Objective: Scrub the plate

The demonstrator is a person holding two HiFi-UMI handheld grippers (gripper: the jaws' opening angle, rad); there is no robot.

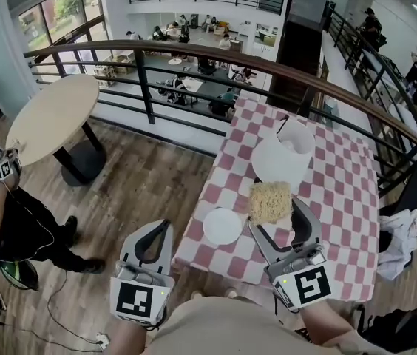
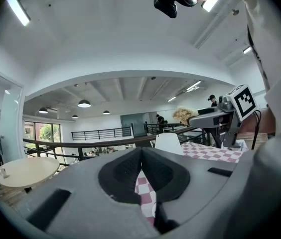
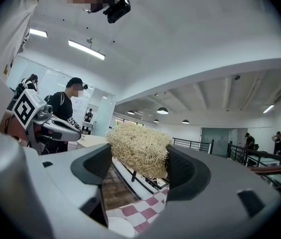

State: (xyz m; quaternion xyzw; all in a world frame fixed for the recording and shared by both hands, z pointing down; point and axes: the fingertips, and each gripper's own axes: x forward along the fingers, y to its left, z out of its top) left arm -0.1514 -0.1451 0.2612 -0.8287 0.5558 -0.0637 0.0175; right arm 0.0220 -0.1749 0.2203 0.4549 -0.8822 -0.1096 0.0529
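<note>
A small white plate (image 1: 223, 225) lies near the front left corner of the red-and-white checked table (image 1: 341, 198). My right gripper (image 1: 276, 213) is shut on a straw-coloured fibrous scrubber (image 1: 270, 202), held just right of the plate and above the cloth. In the right gripper view the scrubber (image 3: 138, 149) fills the gap between the jaws of my right gripper (image 3: 139, 157), and the plate's rim (image 3: 120, 227) shows below. My left gripper (image 1: 164, 228) is shut and empty, over the wooden floor left of the table. Its jaws meet at the tip (image 2: 141, 151).
A larger white dish (image 1: 276, 163) and a white tub (image 1: 297, 135) stand further back on the table. A dark curved railing (image 1: 194, 50) runs behind. A round beige table (image 1: 53, 117) and a person (image 1: 9, 220) are at the left. A dark bag (image 1: 415, 191) sits by the table's right side.
</note>
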